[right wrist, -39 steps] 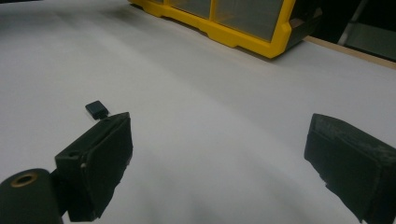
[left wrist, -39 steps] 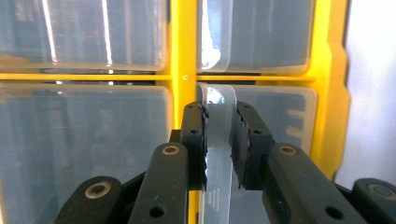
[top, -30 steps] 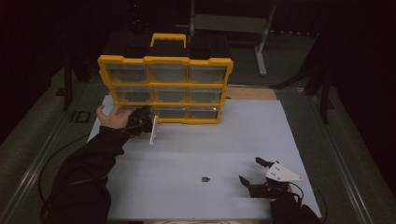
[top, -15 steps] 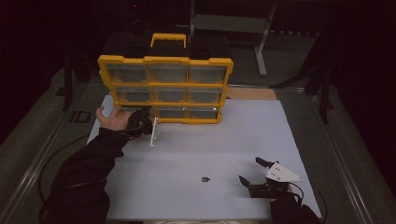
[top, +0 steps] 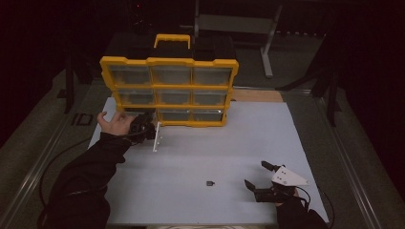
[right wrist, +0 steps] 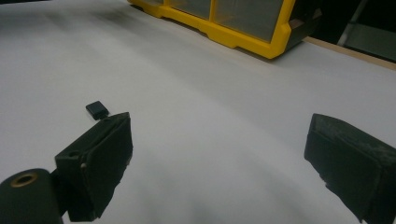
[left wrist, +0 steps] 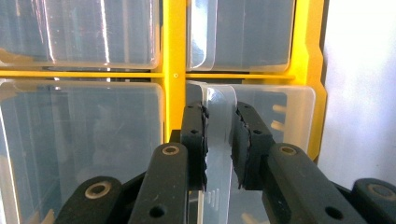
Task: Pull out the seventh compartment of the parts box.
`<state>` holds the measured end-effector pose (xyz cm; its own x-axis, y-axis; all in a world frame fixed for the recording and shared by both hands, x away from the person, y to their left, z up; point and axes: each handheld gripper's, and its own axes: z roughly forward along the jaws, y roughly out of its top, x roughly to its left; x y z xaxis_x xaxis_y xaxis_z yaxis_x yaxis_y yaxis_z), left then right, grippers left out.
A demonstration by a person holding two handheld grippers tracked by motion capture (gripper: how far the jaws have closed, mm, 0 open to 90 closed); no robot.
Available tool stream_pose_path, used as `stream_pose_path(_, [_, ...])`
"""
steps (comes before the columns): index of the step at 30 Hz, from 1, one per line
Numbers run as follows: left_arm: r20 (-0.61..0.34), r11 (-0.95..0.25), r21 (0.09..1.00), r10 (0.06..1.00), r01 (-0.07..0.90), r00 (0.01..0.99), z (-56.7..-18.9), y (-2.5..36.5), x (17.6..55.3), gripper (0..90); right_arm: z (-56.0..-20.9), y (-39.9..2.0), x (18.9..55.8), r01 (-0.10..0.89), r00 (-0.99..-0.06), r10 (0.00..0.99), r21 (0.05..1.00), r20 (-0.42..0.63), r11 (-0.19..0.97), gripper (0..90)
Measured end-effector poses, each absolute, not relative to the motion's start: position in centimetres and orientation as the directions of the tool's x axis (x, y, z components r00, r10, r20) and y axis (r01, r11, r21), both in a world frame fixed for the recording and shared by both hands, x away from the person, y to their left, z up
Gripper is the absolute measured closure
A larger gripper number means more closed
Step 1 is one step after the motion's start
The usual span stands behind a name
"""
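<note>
Pinching our left hand-held gripper [left wrist: 219, 140] on the clear plastic drawer's front lip [left wrist: 218, 154] at the yellow organiser's [top: 169, 90] lower-left edge, our right hand-held gripper [right wrist: 219, 163] spread over bare white surface [top: 229, 152], small black piece [right wrist: 97, 110] beside it.

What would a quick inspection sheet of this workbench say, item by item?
Surface: white sheet covering the table.
Job's things: yellow plastic organiser with nine clear drawers standing upright; a clear plastic drawer is pulled partway out of its bottom row.
Clutter: one small black block lying loose on the sheet.
Grippers: left gripper shut on the drawer's front wall; right gripper open, nothing between its jaws, low over the sheet.
Cables: black cable trailing from the left gripper.
Surroundings: dark room, grey metal stand behind.
</note>
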<state>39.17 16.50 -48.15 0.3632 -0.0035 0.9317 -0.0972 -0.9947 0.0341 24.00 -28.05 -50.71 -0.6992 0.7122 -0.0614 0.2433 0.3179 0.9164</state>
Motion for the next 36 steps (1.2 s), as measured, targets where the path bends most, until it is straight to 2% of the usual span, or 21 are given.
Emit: stream_pose_path(36, [0.926, -0.994, 0.021, -0.02, -0.103, 0.377, -48.0, 16.5, 36.9, 76.4, -50.7, -28.0, 23.9, 0.24, -0.7, 0.712, 0.918, -0.062, 0.316, 8.2])
